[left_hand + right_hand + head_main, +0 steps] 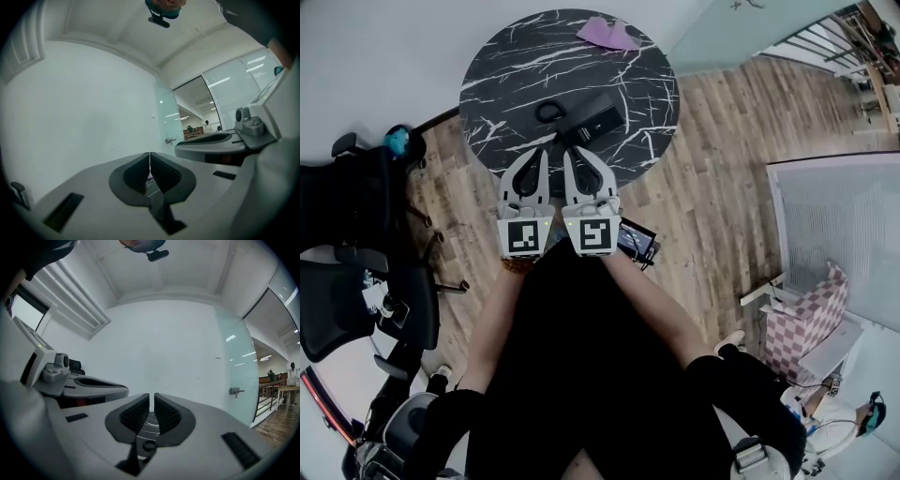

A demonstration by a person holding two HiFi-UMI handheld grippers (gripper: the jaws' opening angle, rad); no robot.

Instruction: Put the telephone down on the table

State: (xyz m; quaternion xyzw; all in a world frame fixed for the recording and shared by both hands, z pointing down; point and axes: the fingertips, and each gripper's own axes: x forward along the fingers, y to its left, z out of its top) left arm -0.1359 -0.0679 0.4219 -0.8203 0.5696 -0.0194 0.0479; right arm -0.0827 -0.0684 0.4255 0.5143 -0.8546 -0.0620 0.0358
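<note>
The telephone [586,120] lies flat on the round black marble table [506,56], a little toward the near side of the table's middle. A dark loop, probably its cord or a strap, lies beside it on the table top. No gripper touches it, so I judge that the putting down is already done.

It looks like a hard black plastic thing: stiff, smooth, and probably light for one gripper. I think the smooth shell can slip between the pads, so if it must be taken again, the good place is across its narrow body near the middle, not at the loop, which would let it swing and knock on the marble.

The left gripper [149,157] hovers at the near edge of the table with its jaws pressed together and nothing between them. The right gripper [151,397] is just beside it, also at the near edge. Its jaws stand almost together, with only a thin slit, and they grip nothing.

A purple cloth [607,34] lies at the far edge of the table, well apart from the telephone.
</note>
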